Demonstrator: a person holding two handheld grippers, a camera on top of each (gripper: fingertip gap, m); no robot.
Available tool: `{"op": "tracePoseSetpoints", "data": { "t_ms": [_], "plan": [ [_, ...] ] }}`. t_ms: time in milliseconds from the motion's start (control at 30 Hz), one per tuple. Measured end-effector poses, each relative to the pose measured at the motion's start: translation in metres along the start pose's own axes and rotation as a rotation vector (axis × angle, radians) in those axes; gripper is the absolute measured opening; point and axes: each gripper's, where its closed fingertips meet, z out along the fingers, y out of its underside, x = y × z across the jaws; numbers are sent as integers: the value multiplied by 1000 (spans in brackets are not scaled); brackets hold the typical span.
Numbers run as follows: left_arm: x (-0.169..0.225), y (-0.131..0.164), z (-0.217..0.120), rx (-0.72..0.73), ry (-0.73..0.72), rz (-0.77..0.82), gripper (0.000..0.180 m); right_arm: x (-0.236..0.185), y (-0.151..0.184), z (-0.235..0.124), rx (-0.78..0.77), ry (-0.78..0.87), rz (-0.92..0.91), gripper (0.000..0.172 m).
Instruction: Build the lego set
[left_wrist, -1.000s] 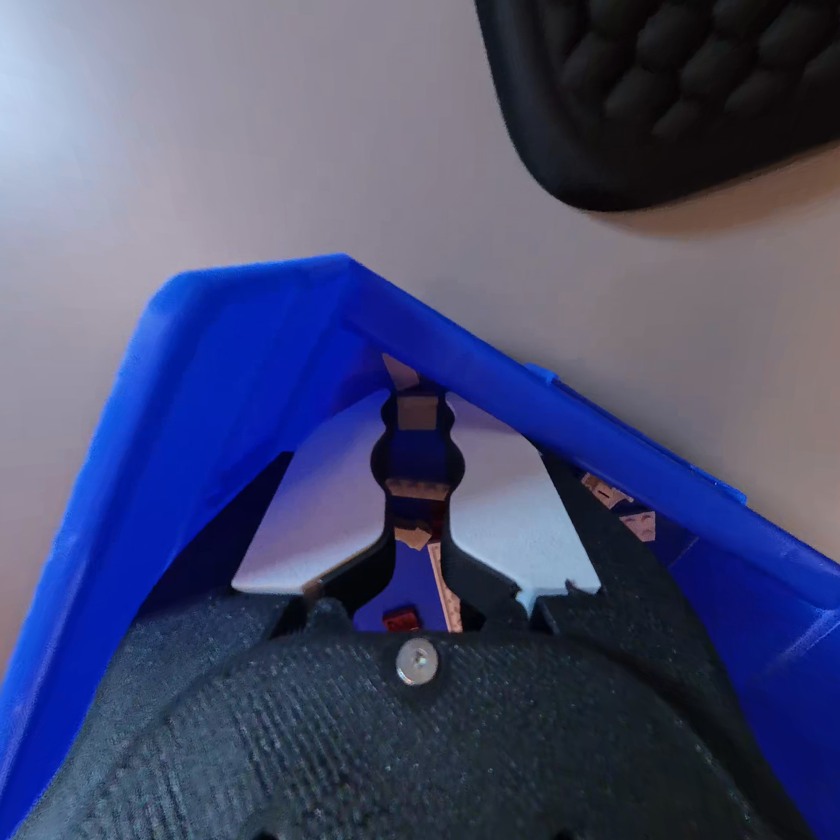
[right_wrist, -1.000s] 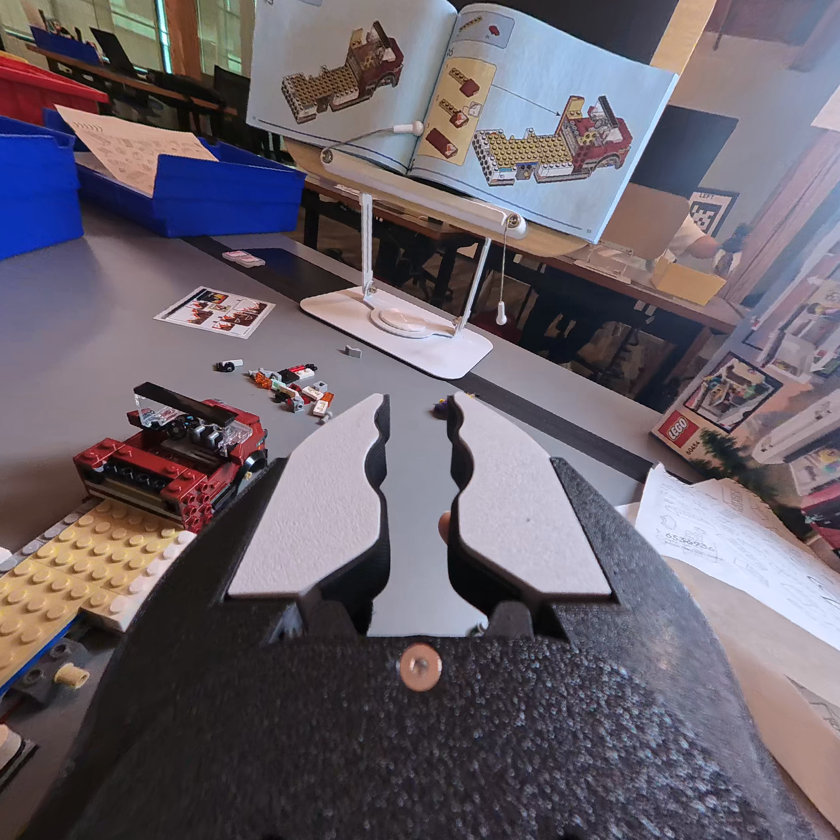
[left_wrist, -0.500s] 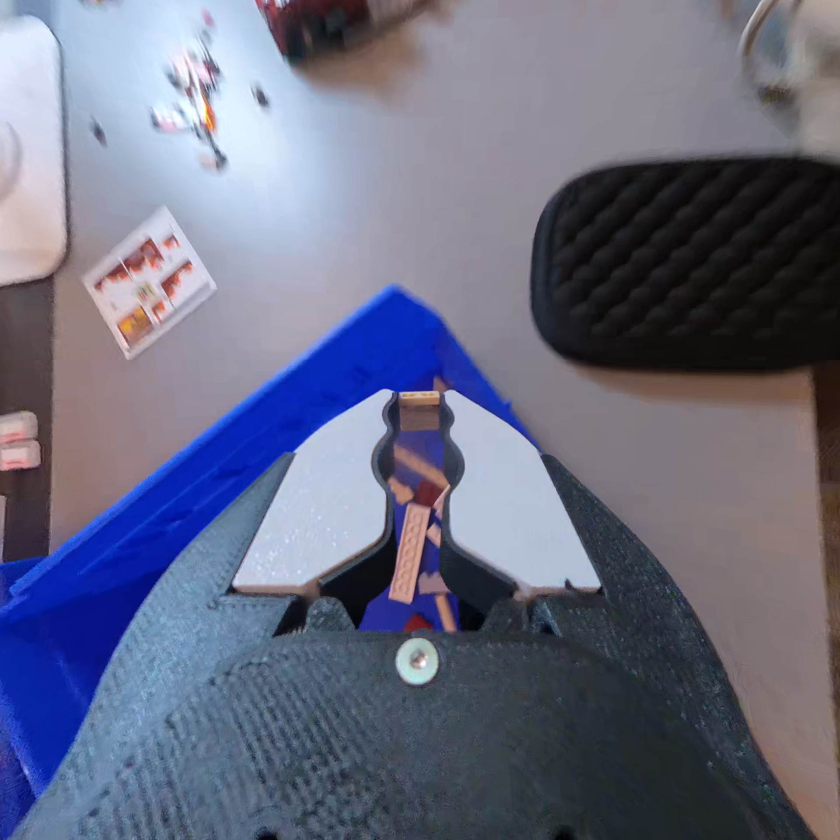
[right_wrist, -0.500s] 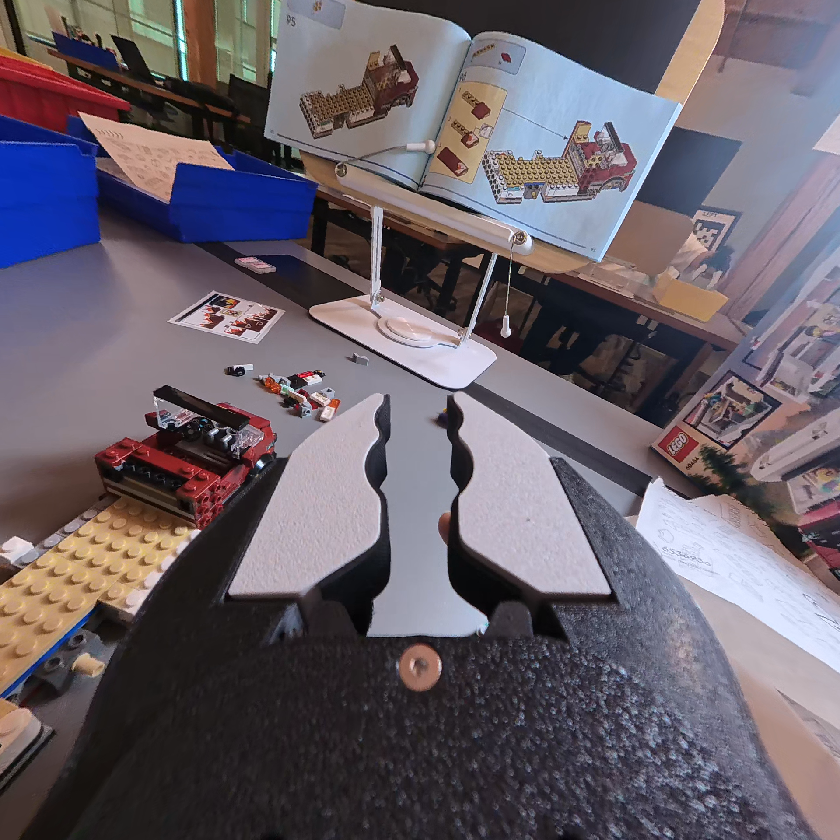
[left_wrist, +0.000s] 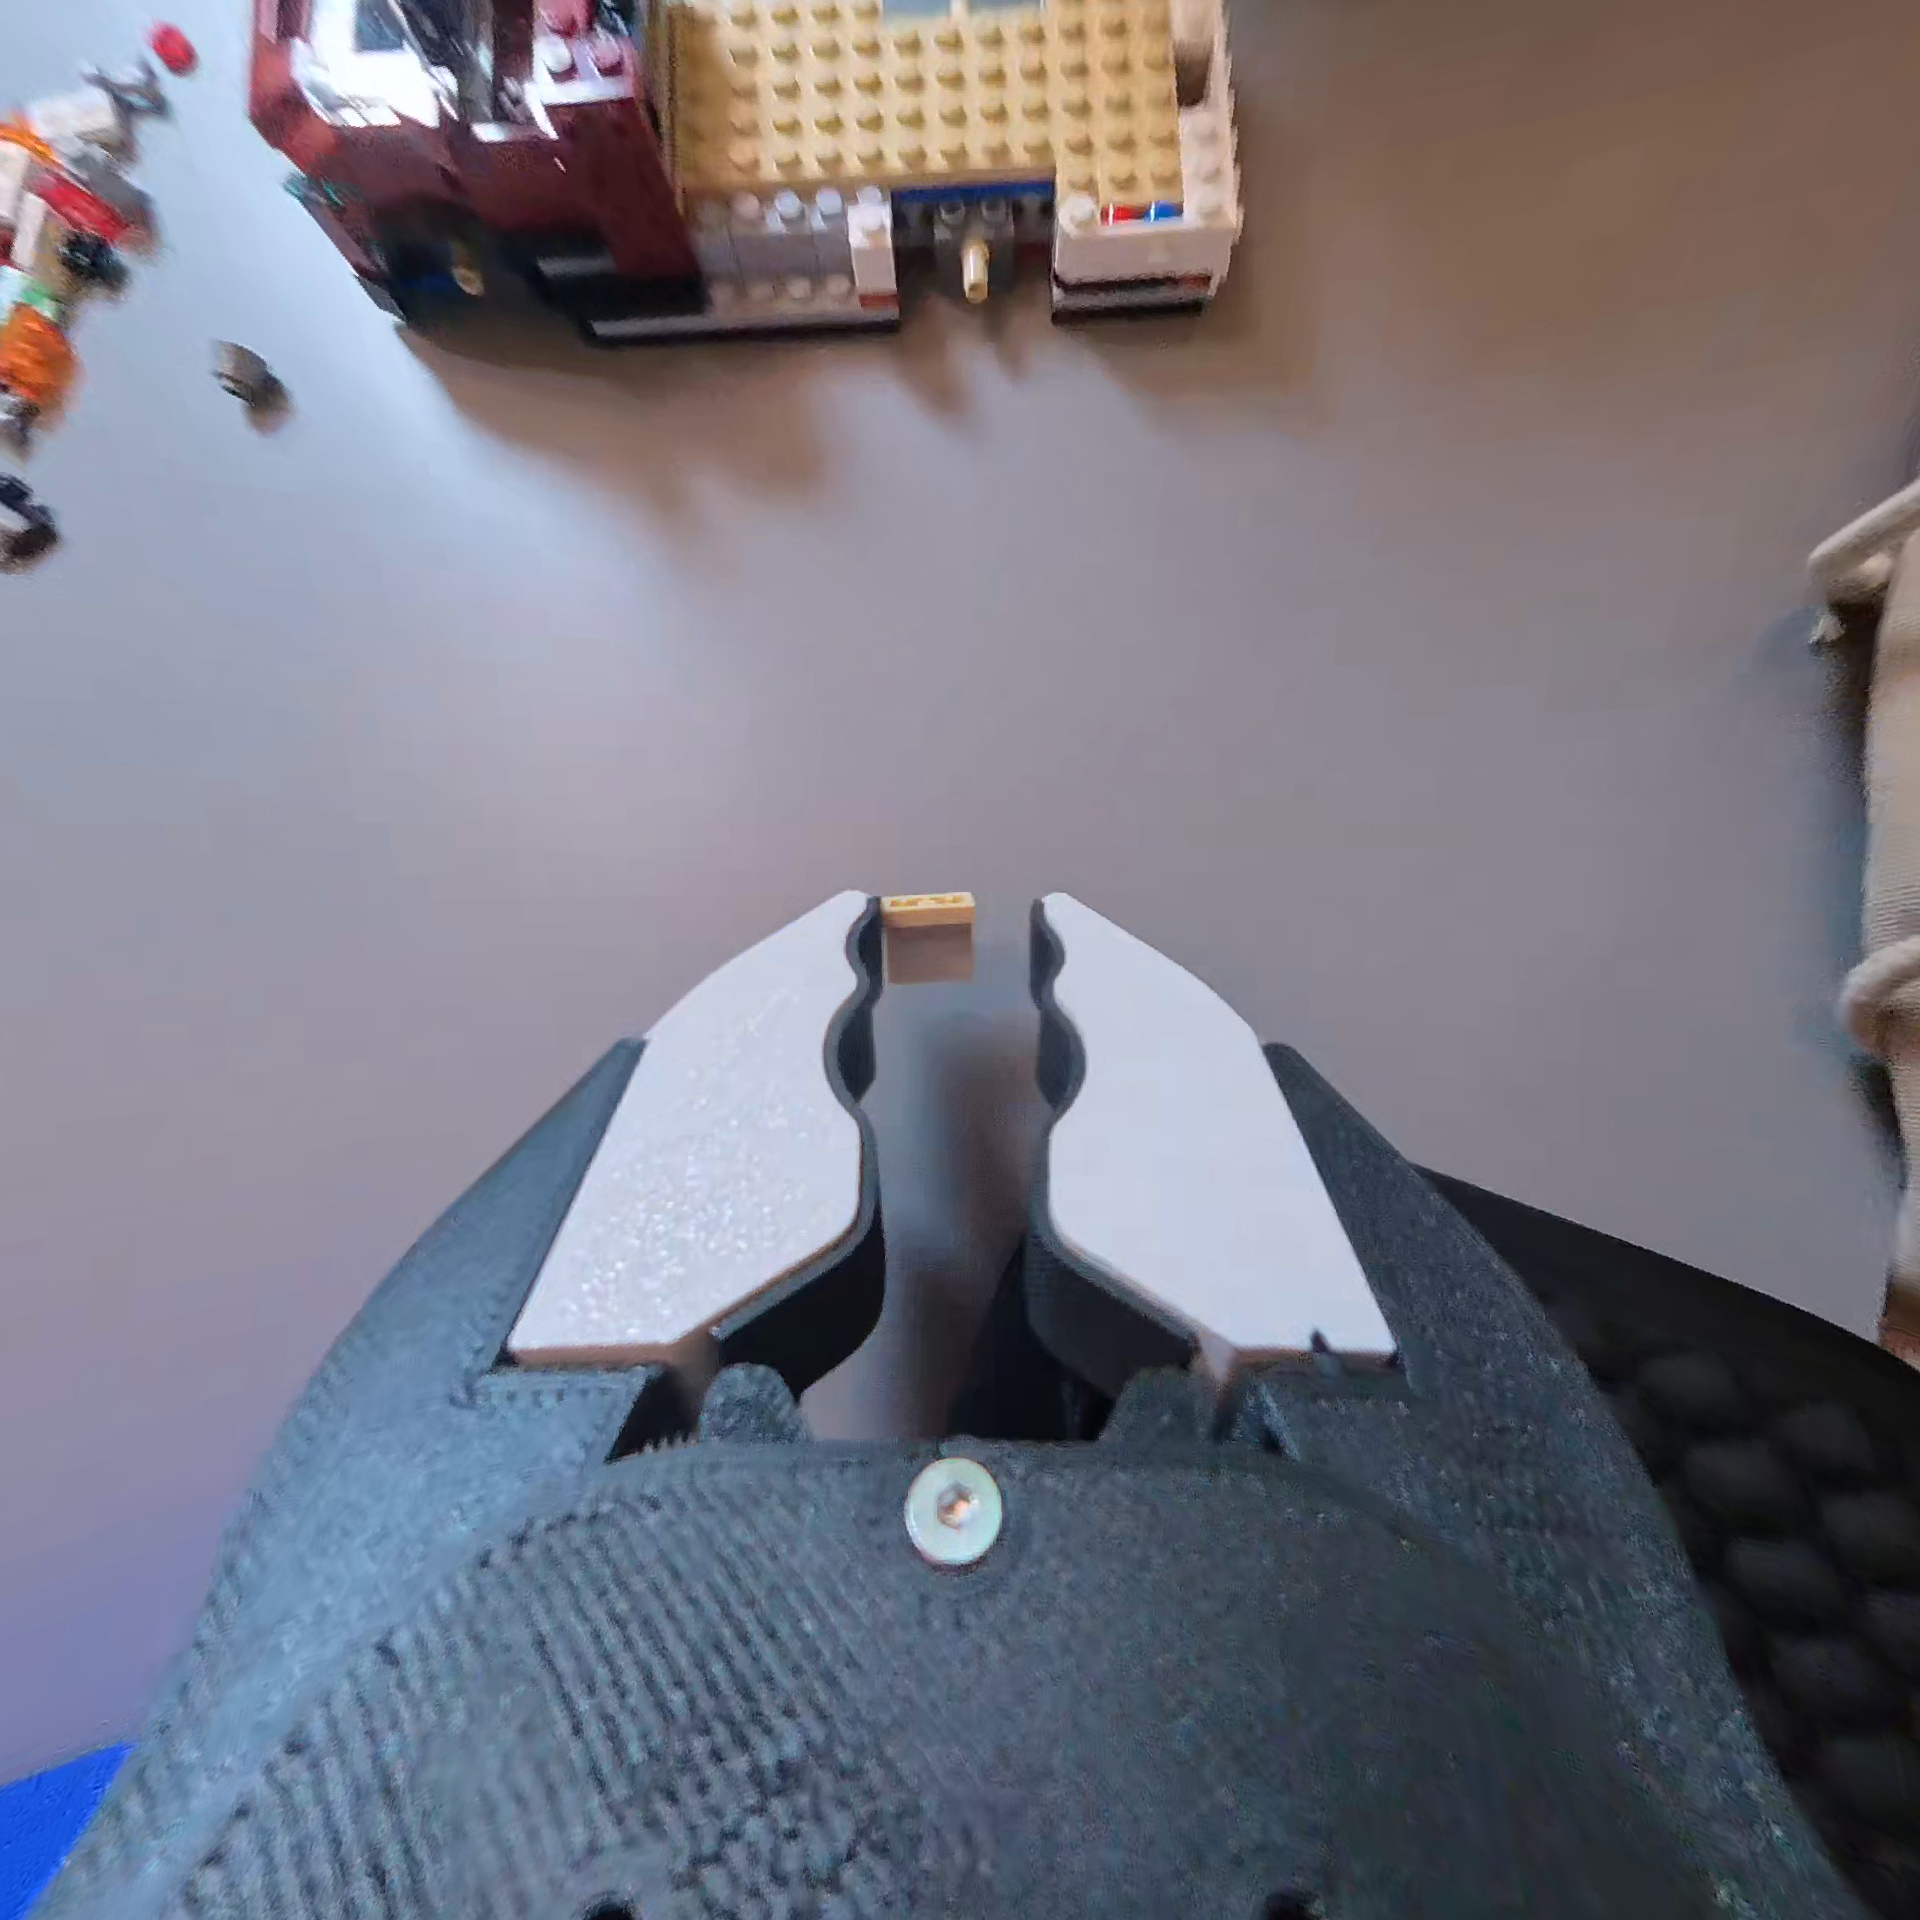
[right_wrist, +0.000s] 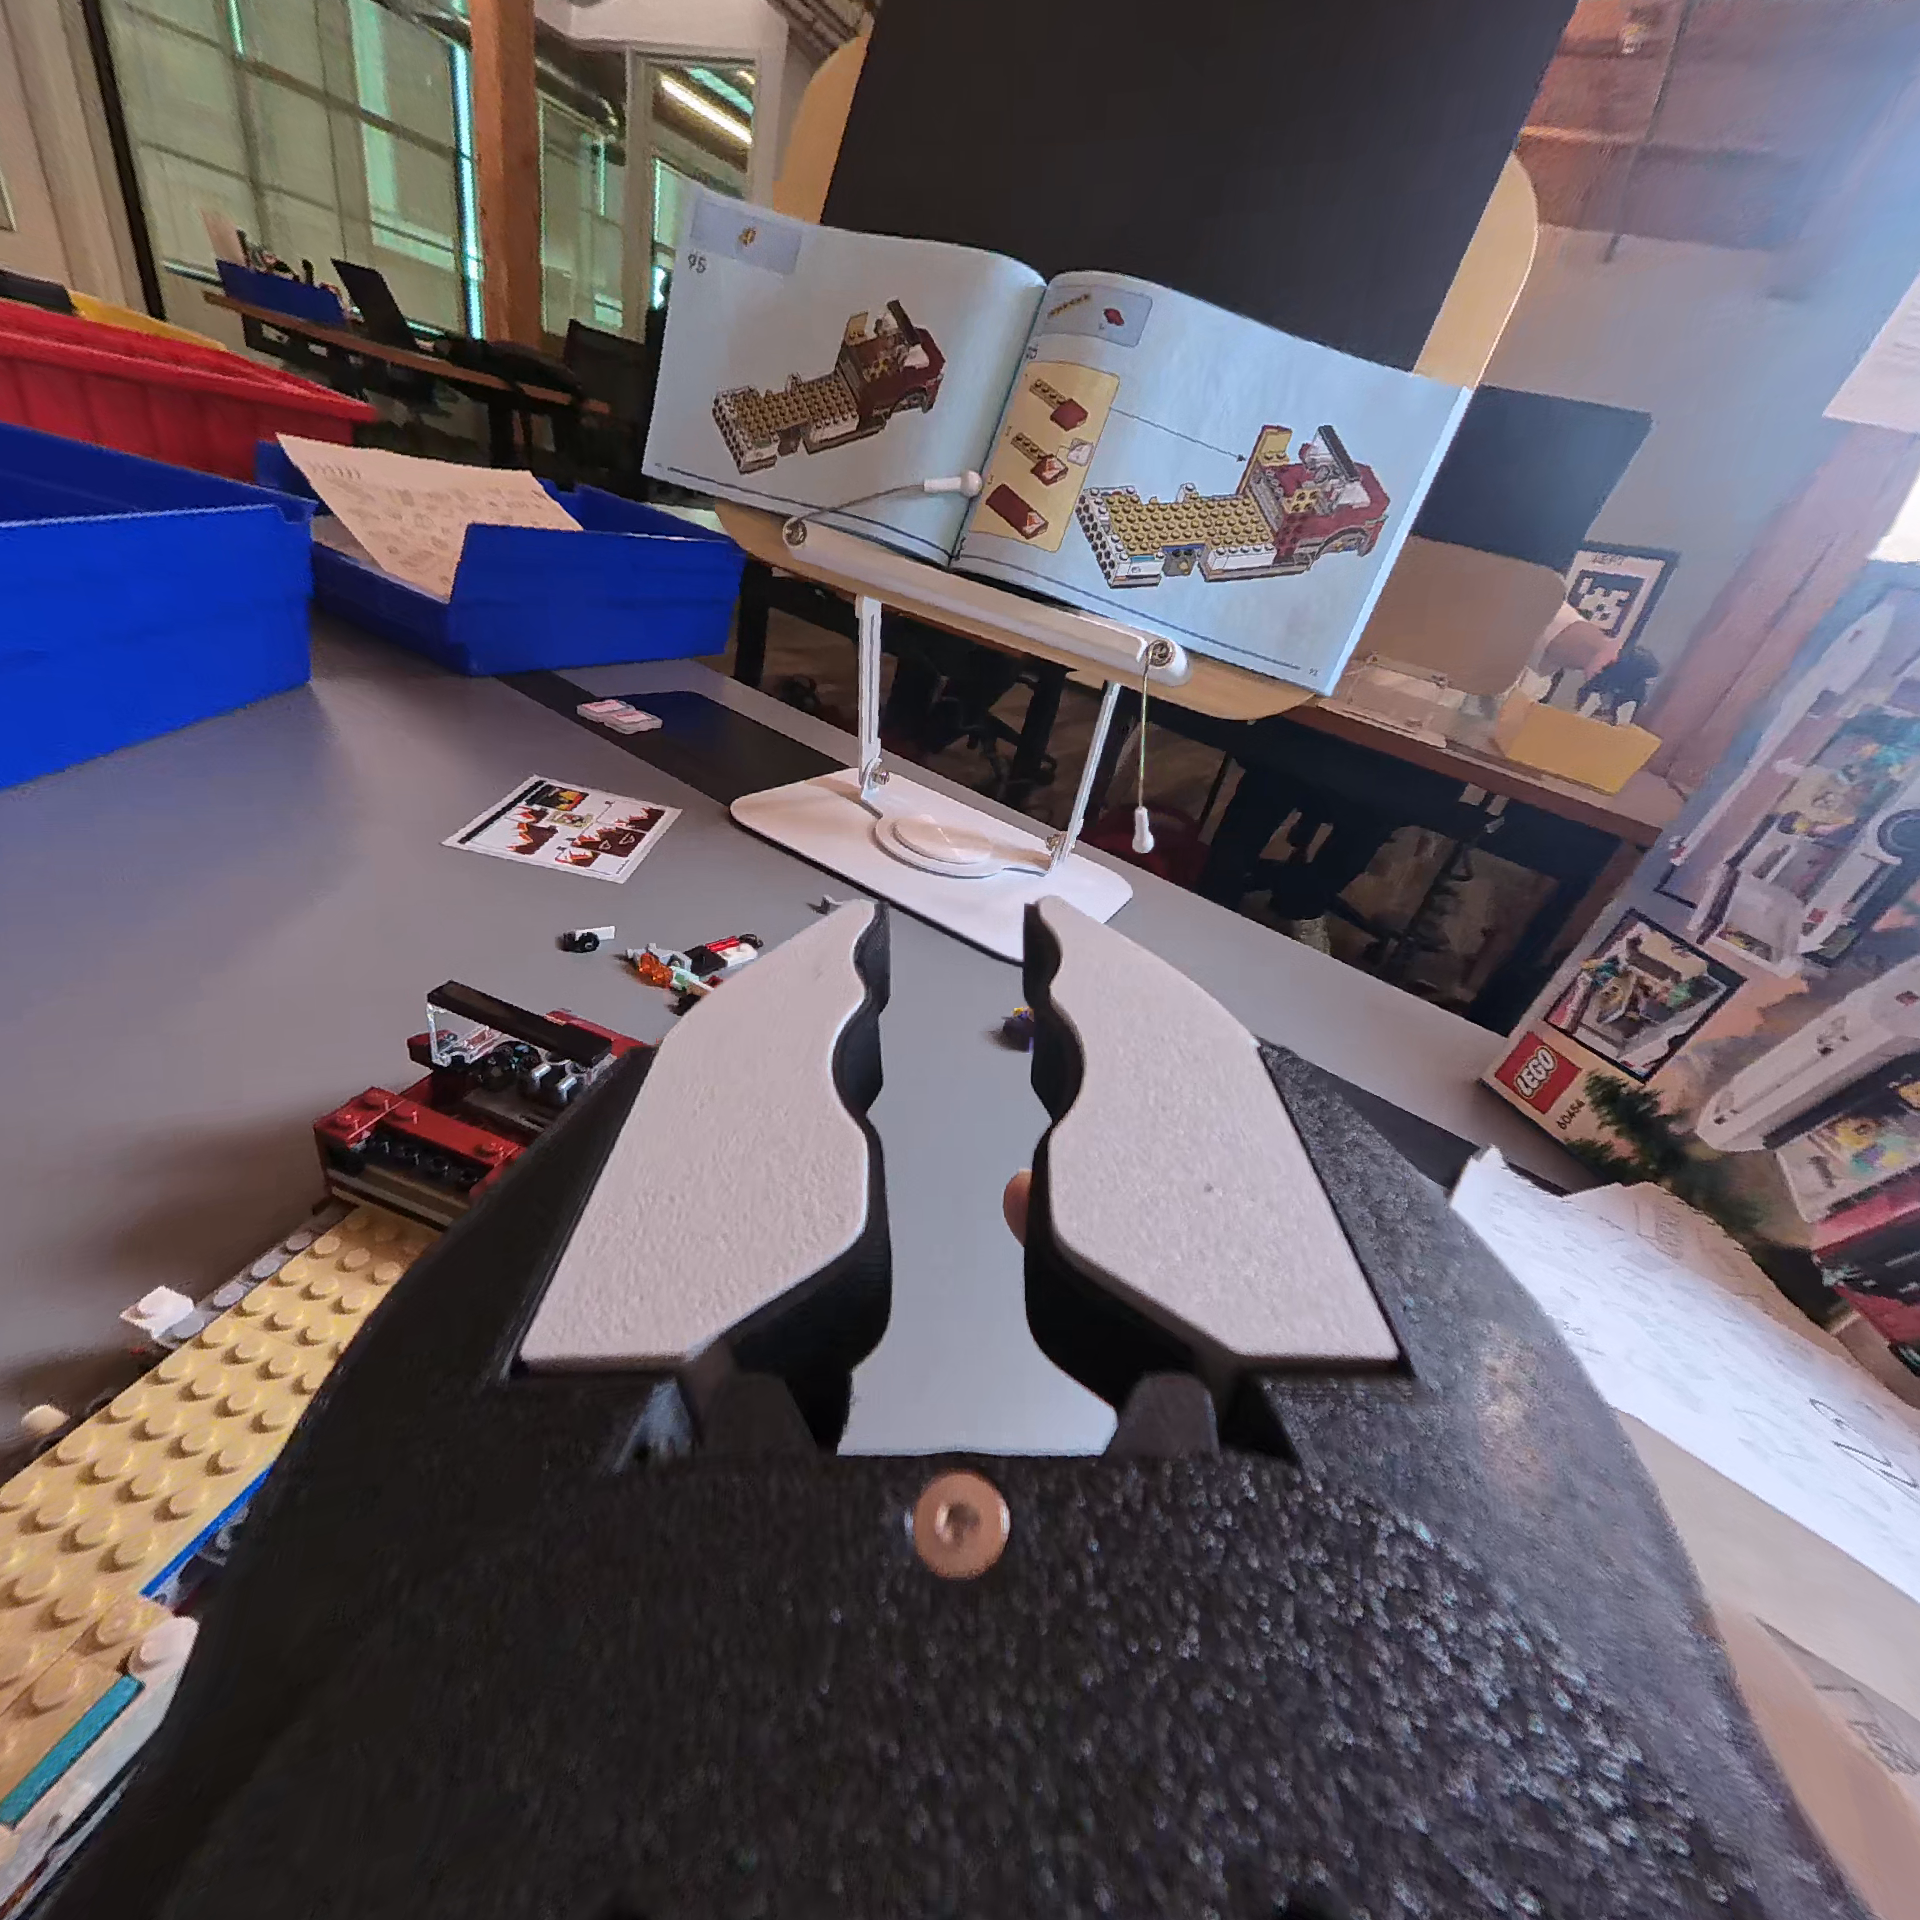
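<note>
Smooth grey tabletop (left_wrist: 520, 727) is seen beneath both tools. The left gripper (left_wrist: 951, 914) is spread, with a small tan rectangular brick (left_wrist: 930, 940) between its tips: the left pad seems to be touched, though blur makes that uncertain, and a clear gap is left at the right pad. A studded tan-and-maroon brick vehicle (left_wrist: 831, 156) lies at twelve o'clock. The right gripper (right_wrist: 956, 920) is parted with nothing between its textured pale pads; an open instruction booklet (right_wrist: 1039, 436) is propped on a white stand (right_wrist: 935, 842) at twelve o'clock.
</note>
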Motion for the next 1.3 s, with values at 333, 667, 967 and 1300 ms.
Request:
{"op": "tracePoseSetpoints", "data": {
  "t_ms": [333,667,967,1300],
  "plan": [
    [-53,20,-113,-4,-122,130,31,5,-1,-1,6,8,-1,25],
    [-32,36,-101,11,-26,199,26,3,4,1,-12,15,-13,25],
    [-5,86,-137,-166,78,166,24,4,4,1,-10,10,-10,24],
    [32,156,-118,-400,79,139,24,15,-7,-10,4,21,14,25]
  ]
}}
